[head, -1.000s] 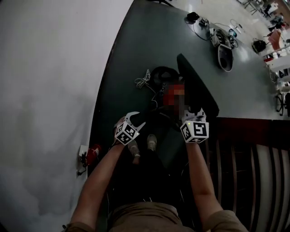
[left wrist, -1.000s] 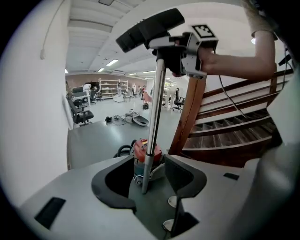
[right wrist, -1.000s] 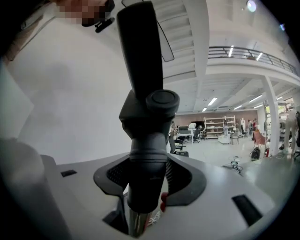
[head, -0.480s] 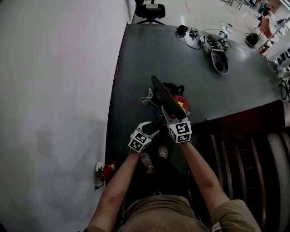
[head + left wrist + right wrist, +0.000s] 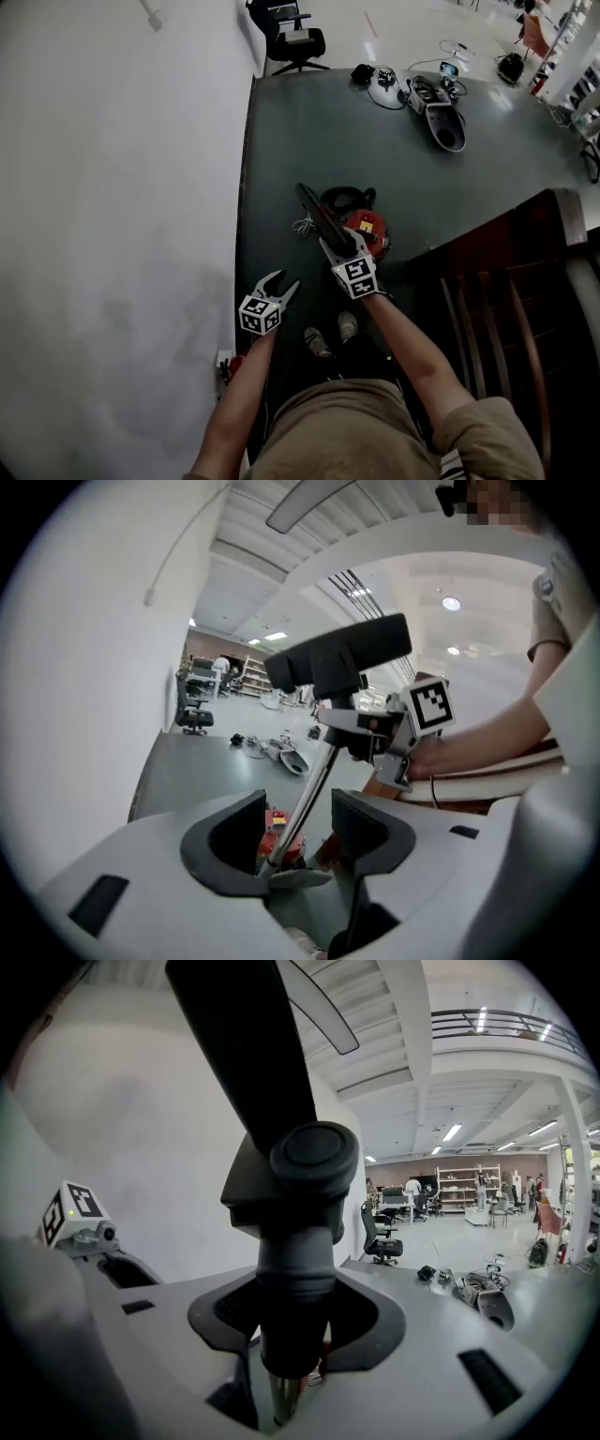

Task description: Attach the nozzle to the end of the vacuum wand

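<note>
Centre frame, the right gripper [image 5: 337, 247] is clenching the neck of the wide black plastic floor nozzle [image 5: 317, 214], whose bar is slanting up-left; the thin metal wand [image 5: 314, 785] is emerging below. The left gripper [image 5: 284, 281] is hovering released, empty, lower left of it.

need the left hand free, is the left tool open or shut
Open. In the left gripper view the left tool's jaws stand well apart; the silver wand shows in the gap, but neither pad presses it.
</note>
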A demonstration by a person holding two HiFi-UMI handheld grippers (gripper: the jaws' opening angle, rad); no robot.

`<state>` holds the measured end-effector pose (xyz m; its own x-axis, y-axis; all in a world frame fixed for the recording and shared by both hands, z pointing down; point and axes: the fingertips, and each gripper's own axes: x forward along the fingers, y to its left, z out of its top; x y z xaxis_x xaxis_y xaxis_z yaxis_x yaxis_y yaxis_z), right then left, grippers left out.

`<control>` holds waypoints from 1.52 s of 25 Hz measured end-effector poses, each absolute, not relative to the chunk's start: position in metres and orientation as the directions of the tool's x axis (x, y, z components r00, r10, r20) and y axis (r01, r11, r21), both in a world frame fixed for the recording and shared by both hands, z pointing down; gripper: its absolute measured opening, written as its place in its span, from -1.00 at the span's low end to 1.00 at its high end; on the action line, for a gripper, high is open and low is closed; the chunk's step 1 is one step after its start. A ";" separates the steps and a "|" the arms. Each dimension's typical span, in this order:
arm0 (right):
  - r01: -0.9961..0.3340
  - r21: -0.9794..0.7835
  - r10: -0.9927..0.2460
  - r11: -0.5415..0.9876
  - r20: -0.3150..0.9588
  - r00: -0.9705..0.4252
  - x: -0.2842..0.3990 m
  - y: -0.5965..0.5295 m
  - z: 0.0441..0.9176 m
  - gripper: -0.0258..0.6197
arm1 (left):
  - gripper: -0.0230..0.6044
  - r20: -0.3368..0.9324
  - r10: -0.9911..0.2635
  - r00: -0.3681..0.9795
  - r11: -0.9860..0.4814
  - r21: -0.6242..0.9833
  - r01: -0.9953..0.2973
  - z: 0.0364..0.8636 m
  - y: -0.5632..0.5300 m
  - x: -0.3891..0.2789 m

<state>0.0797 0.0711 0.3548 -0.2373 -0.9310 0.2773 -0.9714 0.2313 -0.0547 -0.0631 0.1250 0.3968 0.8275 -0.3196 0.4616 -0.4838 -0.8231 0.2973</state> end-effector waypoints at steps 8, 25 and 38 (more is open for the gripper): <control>-0.969 -0.055 -0.935 0.240 0.256 -0.246 0.109 0.068 0.358 -0.37 | -0.26 0.335 -0.537 0.774 -0.698 0.339 -0.631 0.345 0.070 -0.098; -0.976 -0.088 -0.927 0.200 0.305 -0.217 0.115 0.075 0.356 -0.38 | -0.26 0.288 -0.569 0.771 -0.702 0.318 -0.637 0.312 0.006 -0.126; -0.988 -0.085 -0.933 0.130 0.327 -0.151 0.110 0.075 0.359 -0.40 | -0.26 0.326 -0.458 0.827 -0.783 0.292 -0.549 0.320 0.003 -0.115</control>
